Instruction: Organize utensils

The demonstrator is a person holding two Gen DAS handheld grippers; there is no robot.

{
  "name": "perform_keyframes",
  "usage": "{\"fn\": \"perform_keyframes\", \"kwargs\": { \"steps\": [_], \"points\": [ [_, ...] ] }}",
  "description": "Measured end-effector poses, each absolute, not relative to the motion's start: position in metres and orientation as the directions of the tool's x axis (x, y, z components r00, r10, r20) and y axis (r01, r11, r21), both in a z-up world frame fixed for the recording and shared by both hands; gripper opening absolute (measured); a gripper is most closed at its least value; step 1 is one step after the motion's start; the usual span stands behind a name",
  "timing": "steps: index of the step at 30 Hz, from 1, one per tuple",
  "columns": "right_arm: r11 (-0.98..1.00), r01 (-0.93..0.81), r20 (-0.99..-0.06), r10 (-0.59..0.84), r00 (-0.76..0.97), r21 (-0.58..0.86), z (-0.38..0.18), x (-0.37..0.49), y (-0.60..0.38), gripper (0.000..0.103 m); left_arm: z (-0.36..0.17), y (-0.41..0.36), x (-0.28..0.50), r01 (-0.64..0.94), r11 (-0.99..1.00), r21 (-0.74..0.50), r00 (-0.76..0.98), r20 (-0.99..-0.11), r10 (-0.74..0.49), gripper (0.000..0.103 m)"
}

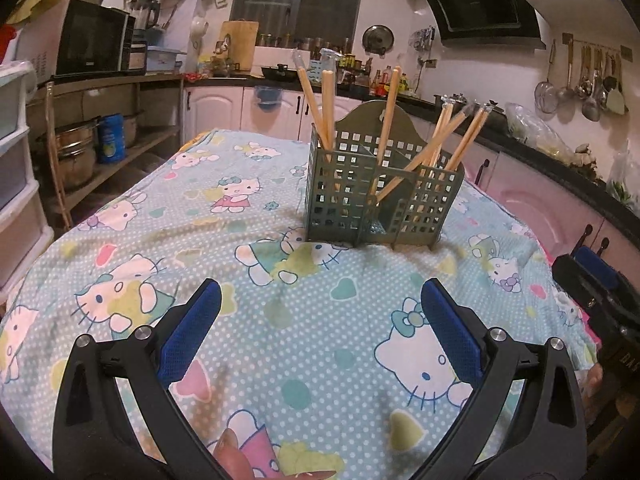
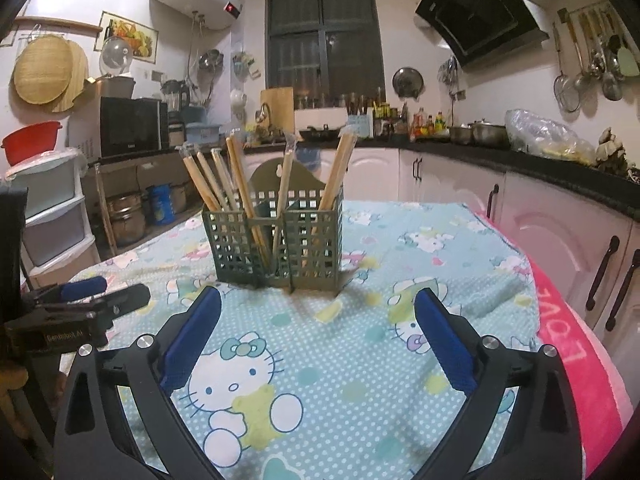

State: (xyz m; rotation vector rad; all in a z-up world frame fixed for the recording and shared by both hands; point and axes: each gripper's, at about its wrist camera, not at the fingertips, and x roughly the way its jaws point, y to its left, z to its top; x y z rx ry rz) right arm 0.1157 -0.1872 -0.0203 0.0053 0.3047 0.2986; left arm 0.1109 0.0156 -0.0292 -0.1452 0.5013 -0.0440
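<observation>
Nearest to me, the left gripper (image 1: 320,304) hung over the cartoon-cat tablecloth (image 1: 200,240) with its blue pads (image 1: 202,328) spread wide and nothing between them. The right gripper (image 2: 318,308) hovered the same way, its pads (image 2: 444,344) wide apart and empty, short of the green holder (image 2: 276,244). Each gripper showed at the edge of the other's view, off to the side of the holder and apart from it.

Beyond both sets of fingers stood the green holder (image 1: 360,196), a perforated plastic caddy with three compartments and a tall arched back, upright on the cloth. All the wooden chopsticks (image 2: 224,184) stood inside it, leaning at loose angles: a bunch in one end compartment, a single one (image 2: 285,188) in the middle, and a pair (image 2: 338,172) in the other end compartment.

Behind the holder ran the dark countertop (image 2: 520,160) with white cabinets (image 2: 440,184) under it. Farther back were the dark window (image 2: 324,40) and the black range hood (image 2: 476,12), and ladles (image 1: 588,80) hung on the wall to the holder's right.
</observation>
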Motion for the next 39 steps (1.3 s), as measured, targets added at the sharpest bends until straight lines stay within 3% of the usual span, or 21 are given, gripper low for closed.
{"fn": "perform_keyframes", "kwargs": {
  "steps": [39],
  "points": [
    [0.956, -0.282, -0.324, 0.291, 0.900, 0.077, -0.0286, 0.1188, -0.1884, 0.096, -0.0336, 0.0219, 0.1105, -0.027, 0.985, -0.168, 0.880, -0.472, -0.056, 0.092]
  ]
}}
